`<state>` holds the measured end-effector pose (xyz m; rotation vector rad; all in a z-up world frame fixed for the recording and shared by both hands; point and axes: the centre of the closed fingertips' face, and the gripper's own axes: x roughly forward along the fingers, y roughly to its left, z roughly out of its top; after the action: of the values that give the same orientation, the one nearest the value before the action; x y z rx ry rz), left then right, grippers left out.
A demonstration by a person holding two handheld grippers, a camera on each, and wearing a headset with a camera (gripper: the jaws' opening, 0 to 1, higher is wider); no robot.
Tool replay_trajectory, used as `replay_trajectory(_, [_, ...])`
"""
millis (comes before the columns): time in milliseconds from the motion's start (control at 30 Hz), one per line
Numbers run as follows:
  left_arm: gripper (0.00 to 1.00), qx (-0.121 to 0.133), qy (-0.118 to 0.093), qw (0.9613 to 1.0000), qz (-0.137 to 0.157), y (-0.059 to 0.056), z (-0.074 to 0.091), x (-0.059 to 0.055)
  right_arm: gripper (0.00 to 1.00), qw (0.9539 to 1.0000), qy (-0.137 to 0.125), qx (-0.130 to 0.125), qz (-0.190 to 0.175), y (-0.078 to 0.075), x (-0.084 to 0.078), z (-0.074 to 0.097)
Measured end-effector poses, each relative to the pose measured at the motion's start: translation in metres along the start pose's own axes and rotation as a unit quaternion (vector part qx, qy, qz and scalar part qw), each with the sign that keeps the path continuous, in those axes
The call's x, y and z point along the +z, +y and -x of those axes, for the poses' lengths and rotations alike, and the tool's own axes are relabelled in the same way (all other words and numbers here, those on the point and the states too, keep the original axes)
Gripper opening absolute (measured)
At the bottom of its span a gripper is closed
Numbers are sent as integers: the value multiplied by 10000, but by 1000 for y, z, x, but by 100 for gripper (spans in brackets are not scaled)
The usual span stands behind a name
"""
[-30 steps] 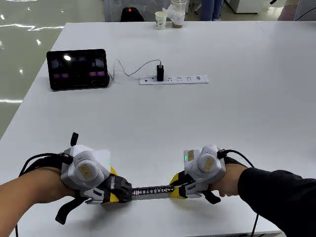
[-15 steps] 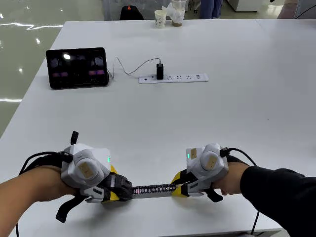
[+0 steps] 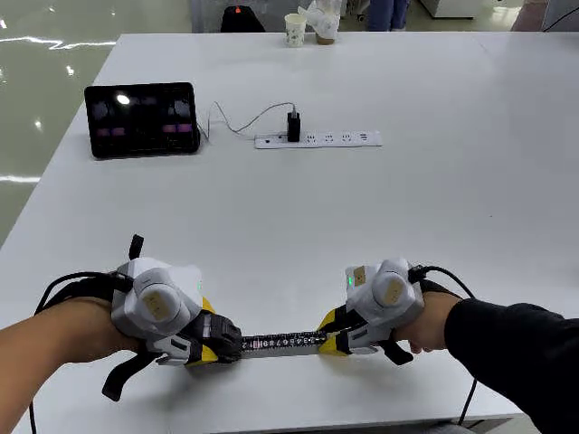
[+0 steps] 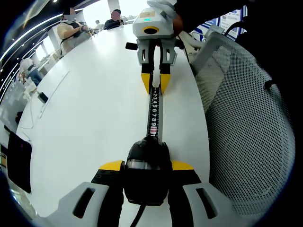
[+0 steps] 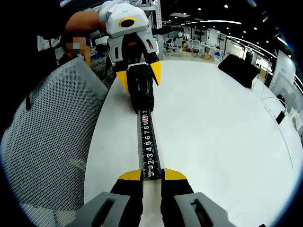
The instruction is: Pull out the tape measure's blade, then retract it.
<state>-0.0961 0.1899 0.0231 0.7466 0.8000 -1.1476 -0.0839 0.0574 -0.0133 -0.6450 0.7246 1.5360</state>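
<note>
I am clamping the tape measure's black case (image 3: 222,342) in the left gripper (image 3: 210,344), jaws closed snugly on its two sides. I am pinching the tip of the blade (image 3: 282,342) in the right gripper (image 3: 329,338), jaws almost together with only the thin strip between them. The whole thing is sitting low over the table (image 3: 380,217), on my side of the power strip (image 3: 317,139) and well apart from it. I am judging the case to be compact, rigid and fairly hefty, so gripping it across its flat sides is suiting it. The blade is looking like thin springy steel: stiff while running straight, ready to kink if I am twisting it, smooth enough to slip, and probably pulling back toward the case under its spring, so I am wanting the hold right at its end. Against the frame from a second ago, the printed stretch between the grippers is reading slightly longer and the right gripper is sitting a touch farther from the case, though the camera is moving too, the power strip lying a little differently in the picture
</note>
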Motion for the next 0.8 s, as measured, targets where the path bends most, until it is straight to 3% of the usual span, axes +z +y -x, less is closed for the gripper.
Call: replay_trajectory(800, [30,-4,-3,10000,1,0,-1,0,10,10000,28,-26,-26,-1,-9,8])
